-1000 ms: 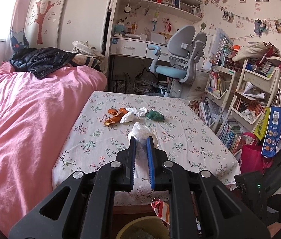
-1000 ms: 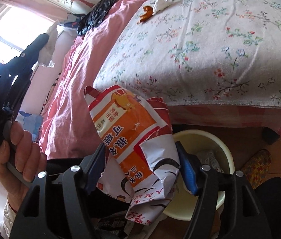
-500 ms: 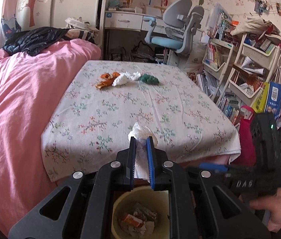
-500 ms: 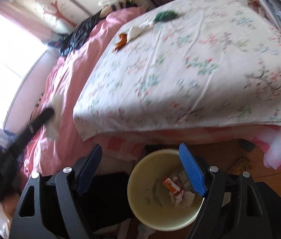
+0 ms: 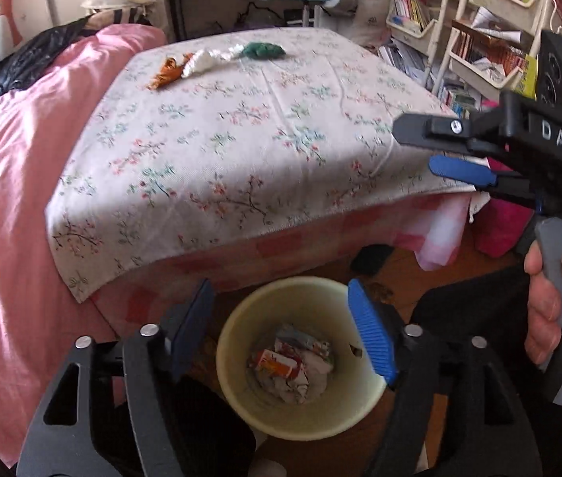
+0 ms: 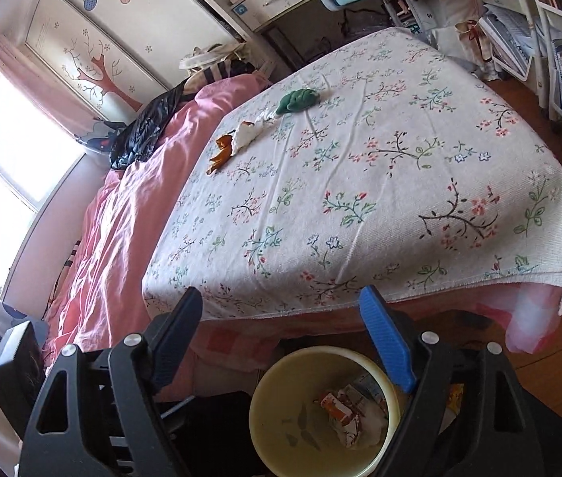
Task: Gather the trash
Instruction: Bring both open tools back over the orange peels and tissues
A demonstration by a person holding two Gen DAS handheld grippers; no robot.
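Empty hand-held gripper (image 5: 281,318) over bin (image 5: 300,417)

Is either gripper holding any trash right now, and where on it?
No. The left gripper, its jaws just opened, and the right gripper are both empty above the round yellow plastic bin.

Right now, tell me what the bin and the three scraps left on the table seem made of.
Bin: probably plastic; smooth, pale-yellow, thin rim. White scrap: likely tissue paper; matte, crumpled, ragged. Orange scrap: perhaps a glossy foil or plastic wrapper; shiny creases. Green scrap: crumpled, but paper or plastic is unclear.
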